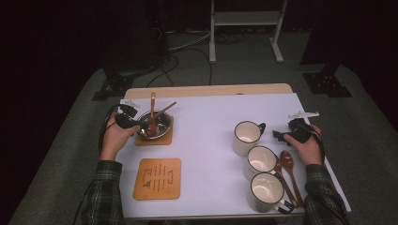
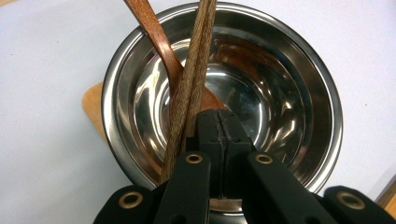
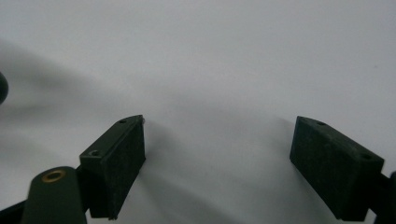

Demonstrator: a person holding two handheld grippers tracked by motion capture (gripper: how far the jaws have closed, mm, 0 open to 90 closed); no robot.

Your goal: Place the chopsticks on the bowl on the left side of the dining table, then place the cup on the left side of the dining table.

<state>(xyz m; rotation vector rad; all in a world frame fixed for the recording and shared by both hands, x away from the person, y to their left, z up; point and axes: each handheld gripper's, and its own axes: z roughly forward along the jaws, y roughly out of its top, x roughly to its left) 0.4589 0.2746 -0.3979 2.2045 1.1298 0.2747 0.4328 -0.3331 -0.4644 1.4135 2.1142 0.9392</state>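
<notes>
A steel bowl (image 1: 155, 124) (image 2: 280, 93) stands on a wooden coaster (image 1: 164, 139) (image 2: 91, 102) at the table's left. A wooden spoon (image 1: 152, 105) (image 2: 154, 37) and a pair of chopsticks (image 1: 164, 111) (image 2: 198, 60) lean in it. My left gripper (image 1: 133, 125) (image 2: 219, 130) reaches over the bowl's near rim, shut, its pads pressed together just right of the chopsticks with nothing seen between them. My right gripper (image 1: 278, 136) (image 3: 219, 158) rests at the right, beside the farthest mug (image 1: 246, 137), open over the bare white table cover.
Two more white mugs (image 1: 261, 161) (image 1: 266, 191) line up toward the front right. Two wooden spoons (image 1: 287, 164) lie beside them. A second wooden coaster (image 1: 157, 178) lies at the front left. The white cover (image 1: 211, 117) spans the table.
</notes>
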